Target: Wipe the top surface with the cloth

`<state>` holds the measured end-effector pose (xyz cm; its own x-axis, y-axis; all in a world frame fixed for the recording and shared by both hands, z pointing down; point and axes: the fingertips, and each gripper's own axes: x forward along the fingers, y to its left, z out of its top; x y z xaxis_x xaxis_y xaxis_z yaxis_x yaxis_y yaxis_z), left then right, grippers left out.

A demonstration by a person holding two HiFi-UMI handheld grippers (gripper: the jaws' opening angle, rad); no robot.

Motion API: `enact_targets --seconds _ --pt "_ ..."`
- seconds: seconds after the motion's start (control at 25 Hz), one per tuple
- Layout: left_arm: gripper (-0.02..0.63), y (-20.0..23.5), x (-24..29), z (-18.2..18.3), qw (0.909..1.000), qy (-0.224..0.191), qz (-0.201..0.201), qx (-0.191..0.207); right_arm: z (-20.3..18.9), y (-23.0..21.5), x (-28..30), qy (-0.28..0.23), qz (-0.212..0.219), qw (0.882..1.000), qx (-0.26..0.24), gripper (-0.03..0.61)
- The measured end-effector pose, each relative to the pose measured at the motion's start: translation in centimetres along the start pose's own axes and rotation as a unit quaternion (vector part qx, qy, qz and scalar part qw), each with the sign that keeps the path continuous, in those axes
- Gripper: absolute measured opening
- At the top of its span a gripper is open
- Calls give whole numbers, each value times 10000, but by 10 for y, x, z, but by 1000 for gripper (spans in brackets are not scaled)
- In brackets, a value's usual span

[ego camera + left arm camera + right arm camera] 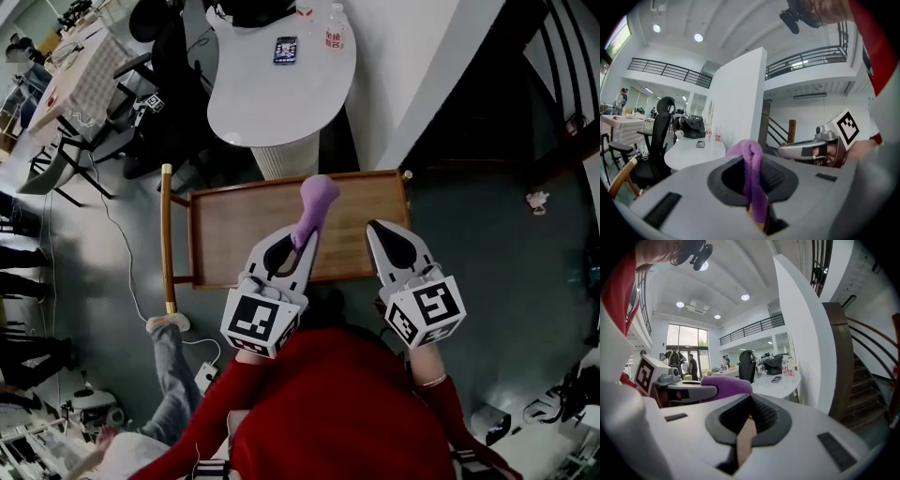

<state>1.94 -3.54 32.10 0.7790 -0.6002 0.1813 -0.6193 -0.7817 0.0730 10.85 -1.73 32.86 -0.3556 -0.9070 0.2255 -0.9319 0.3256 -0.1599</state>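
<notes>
- You hold two grippers, one in each hand, each with one cube of black-and-white square markers at its back; the markers bear patterns only, no letters.
- Your left gripper (304, 236) is pinching the one purple cloth (318, 199). In the left gripper view the fold stands upright between the dark pads, clamped from both sides.
- The cloth sticks out past the left gripper's tips, over the far half of the wooden top surface (234, 234) and near its far edge. Whether it touches the wood, you cannot tell from any view.
- Your right gripper (372, 228) is pressed together and grips nothing. The right gripper view shows only a thin slit between the pads, with wood colour behind it. It sits over the right part of the same wooden top, just beside the left gripper and apart from the cloth.
- There is one wooden top, rectangular with a raised rim, and one rail (167, 239) along its left side.
- Beyond it stands one white rounded desk (272, 103).
- On that desk lie one phone (286, 49), screen up, and one clear bottle (335, 30) with a red label. The print on the label is too small to read.
- One black bag (693, 127) rests at the back of the desk, and one black office chair (661, 136) stands beside it.
- One white power strip (204, 375) lies on the floor to your left.
</notes>
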Motion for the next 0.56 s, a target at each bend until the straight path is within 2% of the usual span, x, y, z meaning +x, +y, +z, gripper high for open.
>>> enact_targets --seconds 0.56 --pt "49 3 -1 -5 9999 55 63 -83 -1 0 0 23 -92 9999 -100 5"
